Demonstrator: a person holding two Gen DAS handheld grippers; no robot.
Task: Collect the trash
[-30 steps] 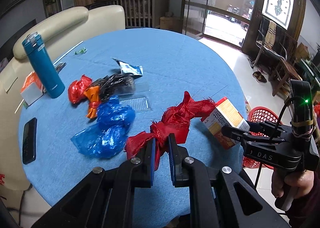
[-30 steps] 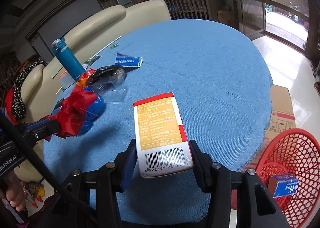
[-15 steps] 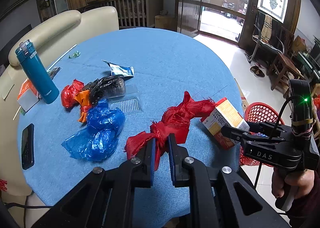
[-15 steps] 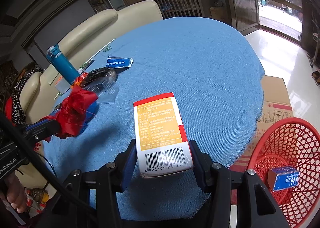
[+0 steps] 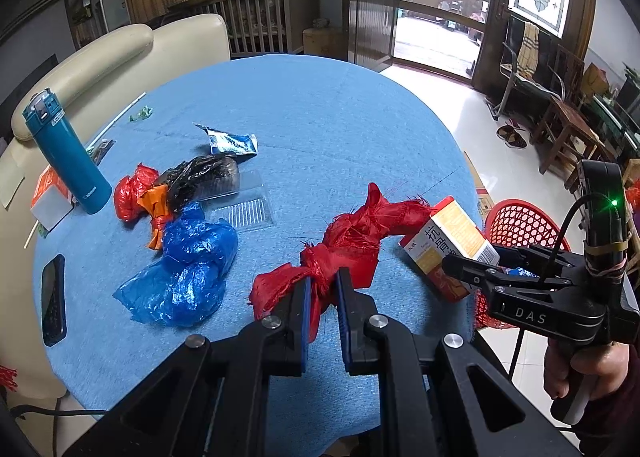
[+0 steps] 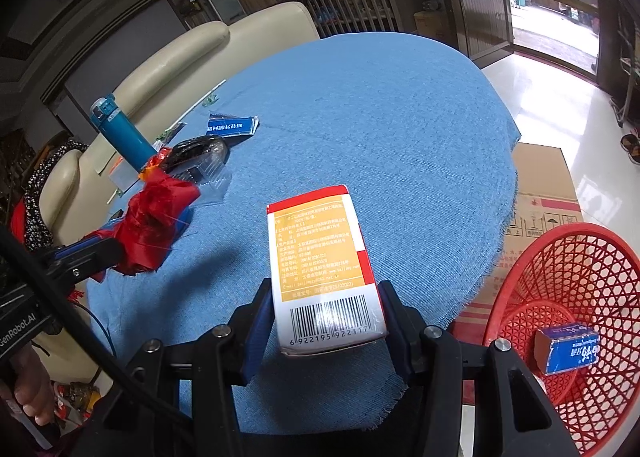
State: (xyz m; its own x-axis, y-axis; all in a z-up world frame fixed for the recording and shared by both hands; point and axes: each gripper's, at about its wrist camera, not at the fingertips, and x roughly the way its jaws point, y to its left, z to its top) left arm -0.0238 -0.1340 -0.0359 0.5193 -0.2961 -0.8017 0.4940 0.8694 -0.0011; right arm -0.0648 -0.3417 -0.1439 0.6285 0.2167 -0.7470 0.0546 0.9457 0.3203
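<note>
Two pieces of trash are held at once: the red bag (image 5: 352,241) is pinched at its knot by the left gripper (image 5: 323,289), and the carton (image 6: 320,257) is clamped across its width by the right gripper (image 6: 326,321), its long axis pointing up the frame. The red basket (image 6: 600,257) lies at the lower right of the right wrist view — nearer the right gripper, so the carton is judged likely to go first.
</note>
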